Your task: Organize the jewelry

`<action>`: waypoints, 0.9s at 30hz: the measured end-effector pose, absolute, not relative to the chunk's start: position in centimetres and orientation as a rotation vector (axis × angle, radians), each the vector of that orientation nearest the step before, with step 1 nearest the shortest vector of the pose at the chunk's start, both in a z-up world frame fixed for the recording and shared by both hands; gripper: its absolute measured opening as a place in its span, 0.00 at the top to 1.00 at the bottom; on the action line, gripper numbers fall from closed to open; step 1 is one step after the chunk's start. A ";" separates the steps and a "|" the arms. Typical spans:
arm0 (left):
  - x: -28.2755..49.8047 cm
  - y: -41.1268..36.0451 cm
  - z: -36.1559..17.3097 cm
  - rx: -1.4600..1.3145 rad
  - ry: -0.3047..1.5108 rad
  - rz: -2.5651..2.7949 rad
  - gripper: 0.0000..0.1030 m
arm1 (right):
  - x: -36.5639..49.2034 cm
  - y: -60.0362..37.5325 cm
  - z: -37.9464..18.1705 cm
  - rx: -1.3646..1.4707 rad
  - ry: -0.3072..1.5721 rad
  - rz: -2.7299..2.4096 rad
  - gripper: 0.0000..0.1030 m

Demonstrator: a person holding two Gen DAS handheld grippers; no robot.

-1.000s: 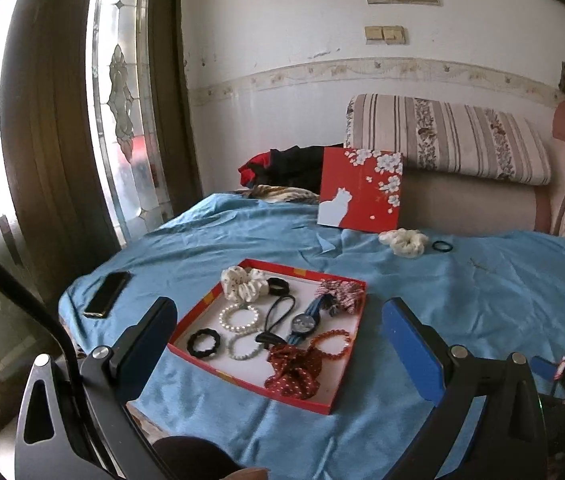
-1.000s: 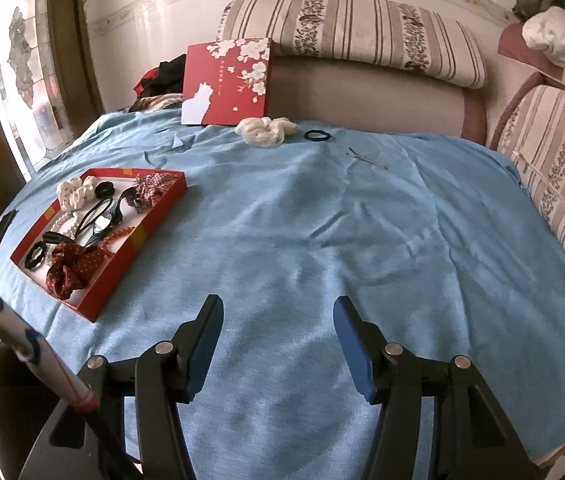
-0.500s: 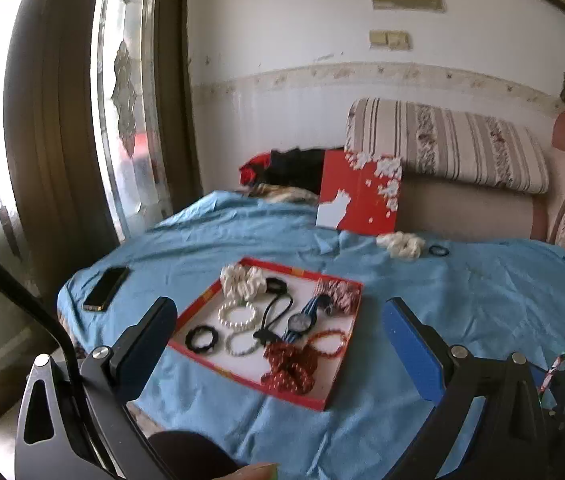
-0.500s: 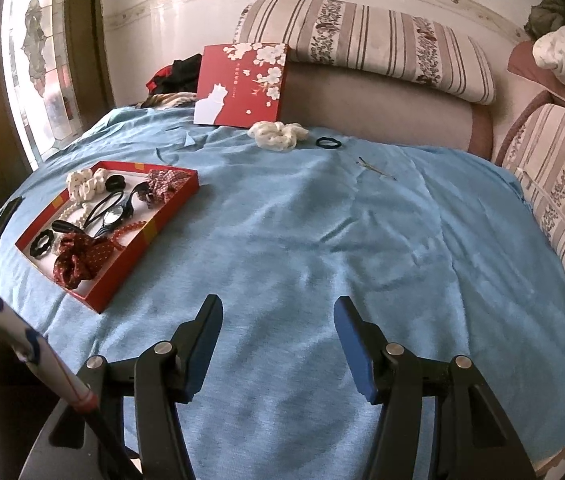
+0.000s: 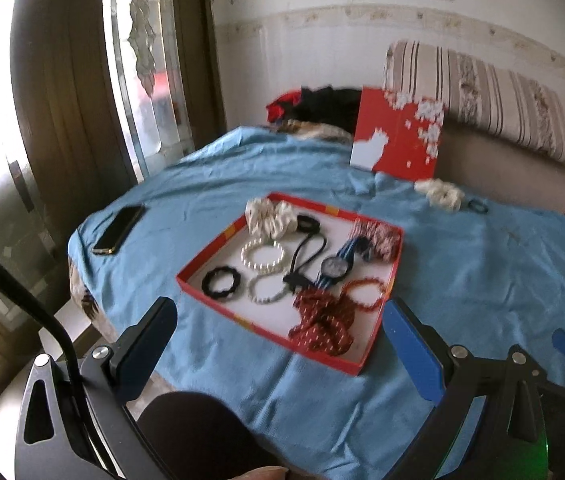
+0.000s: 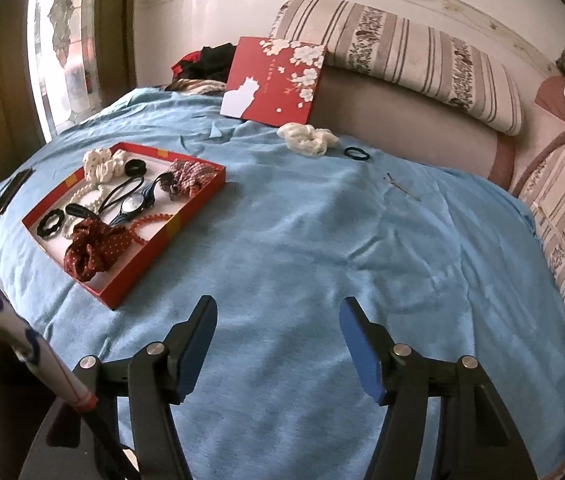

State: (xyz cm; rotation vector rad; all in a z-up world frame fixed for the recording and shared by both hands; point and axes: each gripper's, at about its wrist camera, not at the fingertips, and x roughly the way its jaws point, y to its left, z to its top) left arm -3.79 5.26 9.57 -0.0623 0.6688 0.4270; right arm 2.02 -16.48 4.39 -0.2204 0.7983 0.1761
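Note:
A red tray (image 5: 218, 240) (image 6: 142, 264) lies on the blue cloth, holding a white scrunchie (image 5: 270, 216), pearl bracelets (image 5: 262, 256), a black ring (image 5: 220, 282), a watch (image 5: 334, 266), a red bead bracelet (image 5: 364, 294) and a dark red scrunchie (image 5: 322, 318) (image 6: 92, 248). A loose white scrunchie (image 6: 308, 140) (image 5: 440, 194), a black hair tie (image 6: 356, 153) and a thin pin (image 6: 400, 185) lie on the cloth at the back. My left gripper (image 5: 278, 320) is open, just short of the tray's near edge. My right gripper (image 6: 278, 320) is open and empty above bare cloth.
A red box lid (image 6: 272, 80) with white blossoms leans against the striped sofa back (image 6: 402, 52). A black phone (image 5: 118, 229) lies at the cloth's left edge. Dark clothes (image 5: 314, 106) are piled at the back. A glass door (image 5: 138, 60) stands at the left.
Both grippers have moved forward toward the table; the tray and the loose items appear nearer. The left view has swung left and down. Neither gripper's jaws have changed.

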 end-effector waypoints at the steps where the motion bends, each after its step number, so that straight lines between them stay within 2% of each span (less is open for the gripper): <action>1: -3.6 5.3 9.3 -0.057 0.682 0.433 0.01 | 2.1 -16.3 4.3 -0.224 0.803 0.176 0.34; 27: -3.0 6.2 6.2 -0.156 0.794 0.362 0.01 | 2.3 -12.2 3.3 -0.313 0.840 0.190 0.30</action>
